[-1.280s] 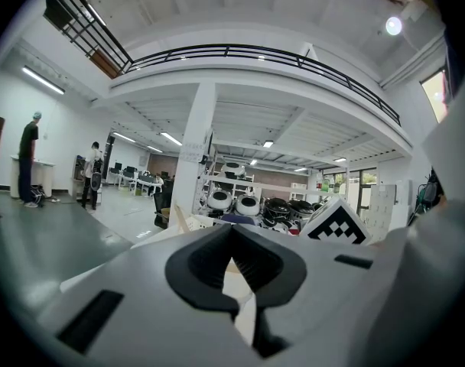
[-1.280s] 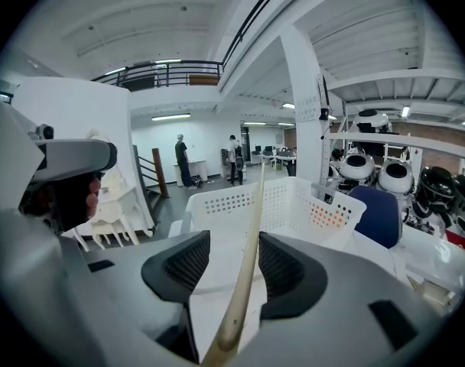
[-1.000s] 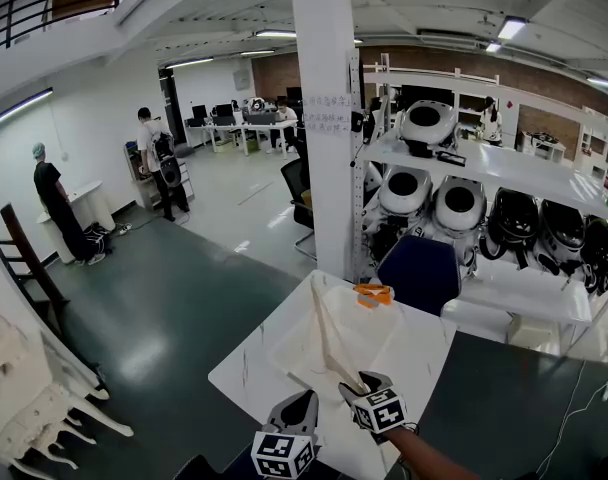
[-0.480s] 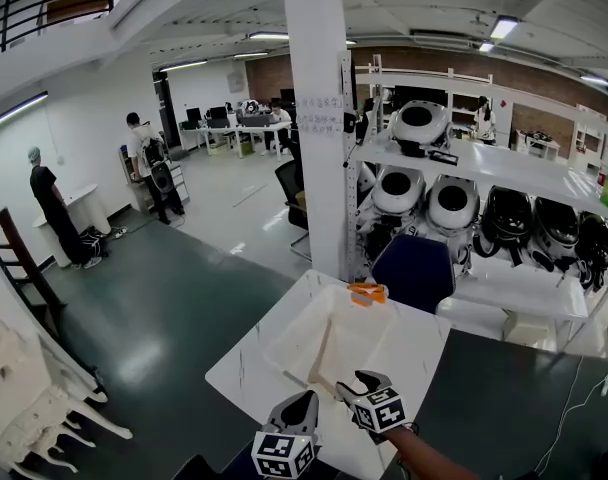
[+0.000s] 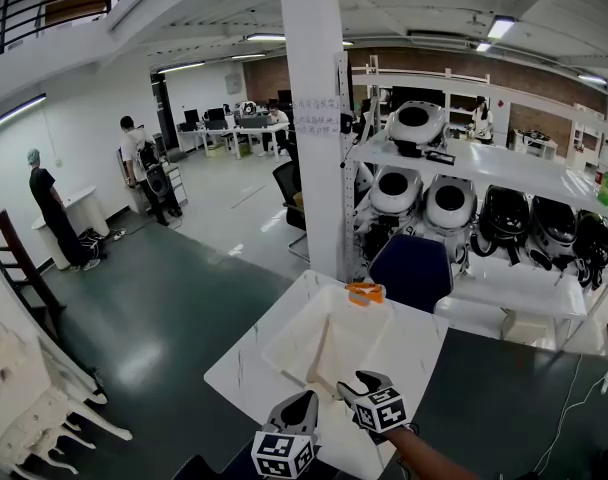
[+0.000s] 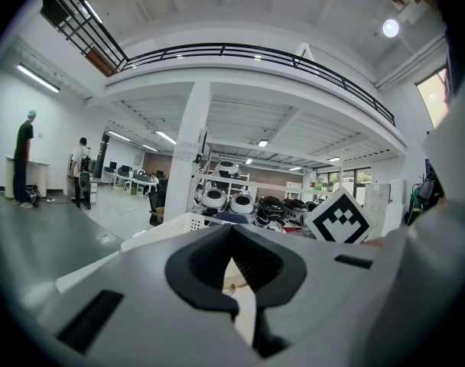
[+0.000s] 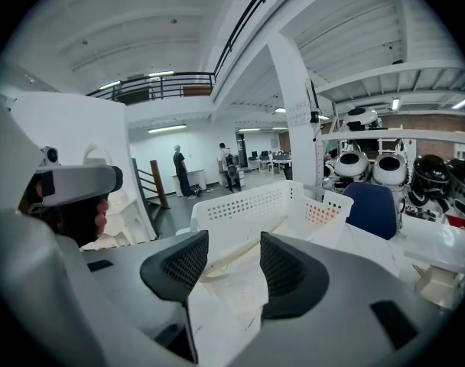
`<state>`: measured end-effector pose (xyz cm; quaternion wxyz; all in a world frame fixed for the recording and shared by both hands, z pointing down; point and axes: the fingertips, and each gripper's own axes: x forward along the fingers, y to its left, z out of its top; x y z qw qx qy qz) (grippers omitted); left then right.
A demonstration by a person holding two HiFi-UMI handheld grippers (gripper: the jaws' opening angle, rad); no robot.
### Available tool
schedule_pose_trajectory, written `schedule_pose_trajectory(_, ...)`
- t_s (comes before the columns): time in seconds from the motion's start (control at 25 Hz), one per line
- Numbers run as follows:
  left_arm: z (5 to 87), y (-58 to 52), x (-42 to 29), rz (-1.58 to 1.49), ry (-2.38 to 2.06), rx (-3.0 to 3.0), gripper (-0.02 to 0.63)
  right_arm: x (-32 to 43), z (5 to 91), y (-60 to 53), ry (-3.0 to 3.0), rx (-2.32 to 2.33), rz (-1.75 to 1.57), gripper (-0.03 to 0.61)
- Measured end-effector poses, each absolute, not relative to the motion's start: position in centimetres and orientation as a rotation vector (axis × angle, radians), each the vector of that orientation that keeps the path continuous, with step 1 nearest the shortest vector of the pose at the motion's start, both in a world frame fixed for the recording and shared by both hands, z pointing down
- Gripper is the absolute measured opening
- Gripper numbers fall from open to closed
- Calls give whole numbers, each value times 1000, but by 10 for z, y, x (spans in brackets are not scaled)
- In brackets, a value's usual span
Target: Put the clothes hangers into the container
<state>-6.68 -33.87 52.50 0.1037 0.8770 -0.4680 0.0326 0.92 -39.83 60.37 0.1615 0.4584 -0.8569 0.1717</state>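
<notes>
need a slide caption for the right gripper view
Right tool, jaws apart, faces a white perforated basket on a white table, blue chair behind.

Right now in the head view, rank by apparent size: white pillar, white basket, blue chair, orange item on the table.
1. white pillar
2. white basket
3. blue chair, only slightly smaller than the basket
4. orange item, clearly smallest
Apparent only: their distances from the camera differ.
</notes>
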Motion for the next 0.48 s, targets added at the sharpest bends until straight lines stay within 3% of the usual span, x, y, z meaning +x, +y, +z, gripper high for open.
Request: schedule_pose_trajectory(0.48, 515, -345, -56, 111, -1407, 2602, 5, 31, 589, -397, -2473, 1329, 444, 201)
